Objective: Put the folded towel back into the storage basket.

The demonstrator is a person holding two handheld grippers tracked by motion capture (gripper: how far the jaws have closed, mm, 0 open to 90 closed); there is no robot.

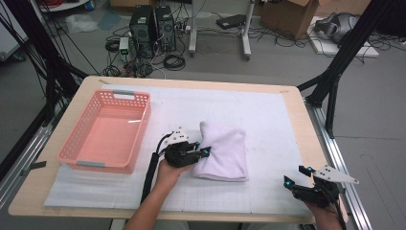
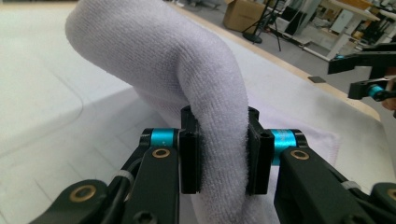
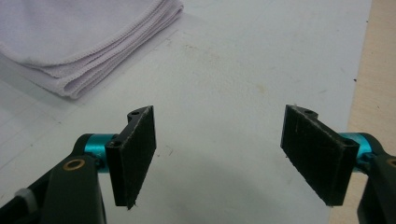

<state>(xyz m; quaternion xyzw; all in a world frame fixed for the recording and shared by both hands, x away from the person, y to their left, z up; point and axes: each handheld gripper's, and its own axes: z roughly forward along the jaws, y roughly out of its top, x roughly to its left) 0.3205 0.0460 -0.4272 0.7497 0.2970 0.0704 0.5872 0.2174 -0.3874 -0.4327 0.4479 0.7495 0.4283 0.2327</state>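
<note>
- Towel (image 1: 222,151), white and folded into a thick stack, lies on the white mat (image 1: 268,115) directly ahead of the left gripper (image 1: 203,152), its near-left edge caught between that gripper's jaws.
- In the left gripper view the towel (image 2: 187,70) bulges up and away from the jaws in a thick terry fold, while the two black pads (image 2: 190,158) press into it from either side; the cloth is pinched narrow between them.
- Left gripper's jaws are drawn in tight on the towel, gripping a doubled fold of it, with the lower layers spreading flat on the mat beyond the jaws.
- The person's left hand (image 1: 167,173) holds this gripper from behind, the forearm coming in from the lower edge of the high view.
- Right gripper (image 1: 298,175) sits near the front right corner of the table (image 1: 292,96), well apart from the towel, which lies off to its far left.
- In the right gripper view its jaws stand wide apart with only bare mat (image 3: 219,93) between them; the towel's layered, stitched corner (image 3: 79,42) lies ahead and to the left, clear of the pads (image 3: 135,154).
- Beyond the left gripper's other side, away from the towel, a pink basket (image 1: 76,153) rests on the mat, near but apart from the gripper.
</note>
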